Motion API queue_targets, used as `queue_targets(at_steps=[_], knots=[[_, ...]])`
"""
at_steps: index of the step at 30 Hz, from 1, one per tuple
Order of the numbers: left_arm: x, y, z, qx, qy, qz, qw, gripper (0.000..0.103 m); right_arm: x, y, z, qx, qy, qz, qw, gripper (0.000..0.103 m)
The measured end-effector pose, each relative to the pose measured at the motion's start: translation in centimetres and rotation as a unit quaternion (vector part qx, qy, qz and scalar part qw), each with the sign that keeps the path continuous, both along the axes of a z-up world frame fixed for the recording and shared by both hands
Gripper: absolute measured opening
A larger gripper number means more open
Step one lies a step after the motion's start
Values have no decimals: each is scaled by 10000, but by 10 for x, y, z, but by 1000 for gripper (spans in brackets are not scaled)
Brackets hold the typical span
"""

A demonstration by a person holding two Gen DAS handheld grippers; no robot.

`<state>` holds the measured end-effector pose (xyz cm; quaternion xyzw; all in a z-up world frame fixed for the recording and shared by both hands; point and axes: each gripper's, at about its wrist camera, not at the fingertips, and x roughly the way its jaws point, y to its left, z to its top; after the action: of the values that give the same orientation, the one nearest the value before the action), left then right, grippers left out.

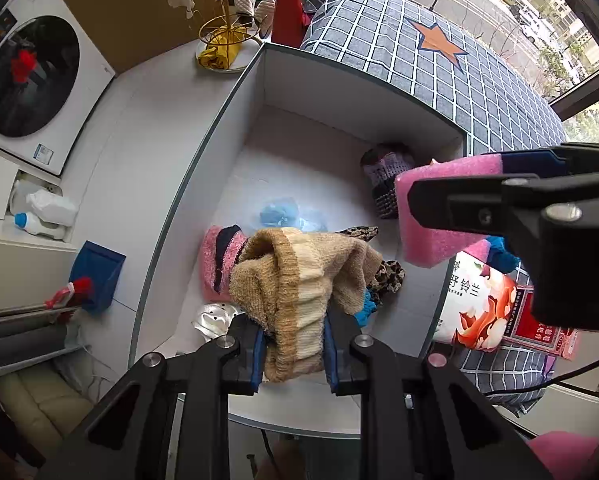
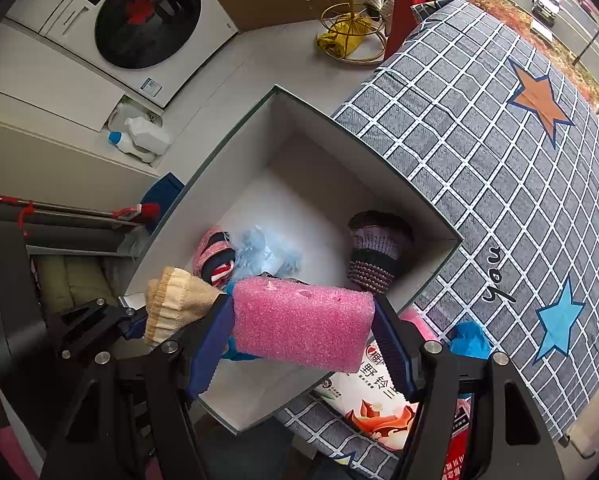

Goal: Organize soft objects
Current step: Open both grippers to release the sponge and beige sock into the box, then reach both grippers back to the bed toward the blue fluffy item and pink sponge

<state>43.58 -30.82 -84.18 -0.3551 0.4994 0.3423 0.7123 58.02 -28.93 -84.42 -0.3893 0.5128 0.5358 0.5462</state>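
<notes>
The left tool (image 1: 295,344) is clamped on a tan and cream knitted sock (image 1: 299,280), holding it bunched above the near end of the grey box (image 2: 235,148); the right tool (image 2: 303,344) grips a pink foam block (image 2: 303,322) end to end between its blue pads, hanging over the box's near corner beside the other tool. Both point steeply down, so the drop looks close (my reading, not a certainty). What could go wrong: the two tools sit just beside each other, and if either swings inward the foam could knock the sock or catch its loose cuff; the foam hangs partly over the rim, so letting go here might tip it off the edge onto the checked bedspread (image 2: 499,152) rather than into the box; the sock is pinched only at one end and could snag on a pad when released. Counted: two tools, one foam block, one tan sock held; inside the box one pink striped sock roll (image 2: 213,252), one purple knitted roll (image 2: 375,248), one pale blue bundle (image 2: 259,252) and a leopard-print piece (image 1: 387,276), with a bright blue scrap beneath that I cannot identify; outside it lie one printed packet (image 2: 375,400) and one blue scrap (image 2: 469,340) on the bedspread.
</notes>
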Motion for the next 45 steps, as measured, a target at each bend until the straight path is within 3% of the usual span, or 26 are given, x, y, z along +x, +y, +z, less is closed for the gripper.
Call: queue_targets(at_steps=[21,24,26,28,29,30,31,32,34,39,45], knots=[[3,-8,-2,-21,-19,-22,10000,28,1,-1,-9,-107,39,-36,9999,70],[4,-9,-2,-40,-49,-59,10000,43,3,-1,-12,-134,123,-97,9998,70],[6,-11,0,-2,-61,-95,9999,68,5,-1,-13,-135,184,-129,9997,71],[8,-13,2,9,-138,-143,9998,79,6,-3,-13,-119,206,-157,9996,72],[8,-14,3,-21,-206,-171,9996,80,7,-4,-13,-99,200,-185,9996,74],[9,-15,4,-59,-254,-202,9995,80,9,-5,-12,-78,211,-235,9995,78],[10,-15,4,-82,-325,-210,9992,82,11,-5,-12,-60,205,-306,9993,92],[10,-16,5,-83,-368,-217,9991,88,14,-6,-11,-57,183,-380,9991,99],[13,-16,3,-190,-422,-255,9986,101,21,-8,-9,-67,323,-467,9984,99],[17,-4,-7,-983,-823,-183,9916,103,47,-21,6,-146,590,-739,9954,99],[36,-1,23,-1044,-1257,-505,9853,103,104,-55,38,-237,978,-1316,9862,99]])
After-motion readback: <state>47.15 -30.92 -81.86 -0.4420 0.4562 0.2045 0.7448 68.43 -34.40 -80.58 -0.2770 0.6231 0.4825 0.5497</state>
